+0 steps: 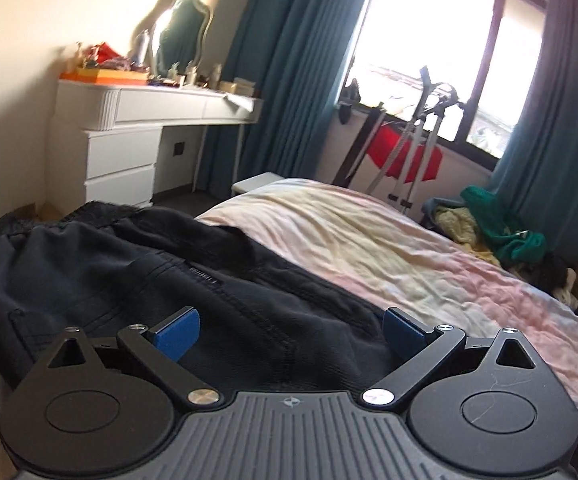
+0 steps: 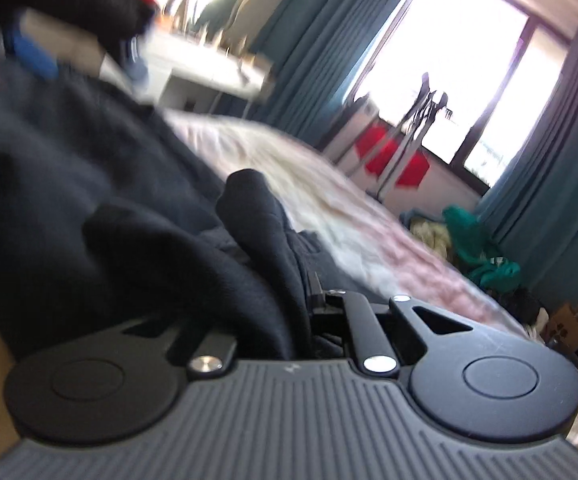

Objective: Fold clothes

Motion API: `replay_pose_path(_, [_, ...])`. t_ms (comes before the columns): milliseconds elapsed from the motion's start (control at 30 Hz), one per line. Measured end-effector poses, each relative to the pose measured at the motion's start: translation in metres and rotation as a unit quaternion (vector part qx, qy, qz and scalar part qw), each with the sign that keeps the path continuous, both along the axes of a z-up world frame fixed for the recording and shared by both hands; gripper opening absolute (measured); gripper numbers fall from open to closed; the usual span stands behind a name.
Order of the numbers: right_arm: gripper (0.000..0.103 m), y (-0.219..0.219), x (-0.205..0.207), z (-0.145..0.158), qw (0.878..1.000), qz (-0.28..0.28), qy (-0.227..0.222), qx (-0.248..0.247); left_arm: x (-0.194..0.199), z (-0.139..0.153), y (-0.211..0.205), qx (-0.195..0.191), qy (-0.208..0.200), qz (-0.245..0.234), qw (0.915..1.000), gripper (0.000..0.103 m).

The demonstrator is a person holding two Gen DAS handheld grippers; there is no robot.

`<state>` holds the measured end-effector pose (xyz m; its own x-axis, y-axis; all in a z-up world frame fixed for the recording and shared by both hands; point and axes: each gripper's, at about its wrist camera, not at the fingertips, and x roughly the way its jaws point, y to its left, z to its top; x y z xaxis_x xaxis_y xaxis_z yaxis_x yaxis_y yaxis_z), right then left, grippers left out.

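Fingers: left gripper (image 1: 291,330) wide over black trousers (image 1: 129,264) — right gripper (image 2: 289,276) pinching trousers, blurred.

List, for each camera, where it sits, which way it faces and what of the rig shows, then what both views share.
Left wrist: on the left gripper, looking along its open blue-padded fingers over dark trousers on the bed toward the white dresser and window.
Right wrist: on the right gripper, tilted and blurred, jaws shut on bunched dark trousers; the left gripper shows upper left.
Shared: trousers, bed, dresser, window, teal curtains, red cloth.
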<state>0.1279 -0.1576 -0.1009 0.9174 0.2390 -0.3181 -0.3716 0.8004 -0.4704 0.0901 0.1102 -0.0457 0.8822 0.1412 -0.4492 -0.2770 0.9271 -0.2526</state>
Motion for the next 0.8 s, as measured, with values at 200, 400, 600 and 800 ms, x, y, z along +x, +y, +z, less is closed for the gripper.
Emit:
replay_pose_path(200, [0.011, 0.015, 0.0, -0.016, 0.997, 0.035, 0.061, 0.015, 0.0, -0.001, -0.004, 0.009, -0.008, -0.014, 0.9998, 0.099])
replay_pose_path(400, [0.048, 0.002, -0.002, 0.0, 0.983, 0.071, 0.135, 0.1, 0.004, -0.006, -0.011, 0.012, -0.008, -0.045, 0.9989, 0.099])
replay_pose_path(600, [0.058, -0.04, -0.013, 0.045, 0.95, 0.049, 0.215, 0.219, 0.002, -0.006, -0.02, 0.026, -0.019, -0.077, 0.9965, 0.099])
replay_pose_path(800, [0.058, -0.114, -0.029, 0.077, 0.942, -0.08, 0.115, 0.304, -0.002, -0.013, -0.053, 0.112, -0.005, -0.121, 0.9863, 0.1])
